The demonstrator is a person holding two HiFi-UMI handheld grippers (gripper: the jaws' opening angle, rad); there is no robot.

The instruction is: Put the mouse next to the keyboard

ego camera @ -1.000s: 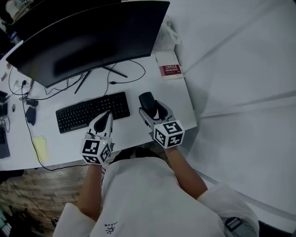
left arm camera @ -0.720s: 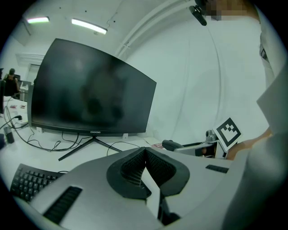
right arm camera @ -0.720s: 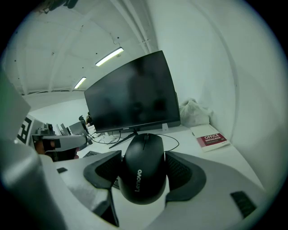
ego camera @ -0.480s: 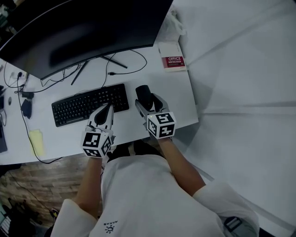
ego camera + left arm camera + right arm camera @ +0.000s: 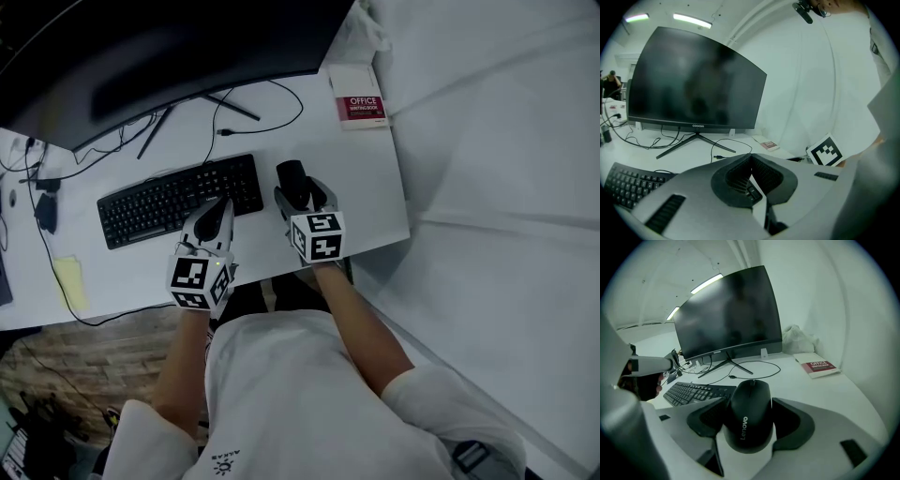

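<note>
Right gripper view: the mouse (image 5: 749, 414) sits lengthwise between the two dark pads of the right gripper (image 5: 300, 191), which is clamped on its flanks; whether its base rests on the desk (image 5: 370, 202) cannot be told. Head view: the mouse lies at frame centre, just right of the keyboard (image 5: 180, 199) and apart from it. The left gripper (image 5: 751, 171) is closed on nothing and hovers at the keyboard's lower edge. Probable hazards: the mouse shell looks smooth and rounded, so a grip this far back may let it pivot or slip out when moved. A sideways shift toward frame left could knock the keyboard's end and skew it. Opening the jaws with the mouse raised would drop it, and the desk's lower edge is near.
</note>
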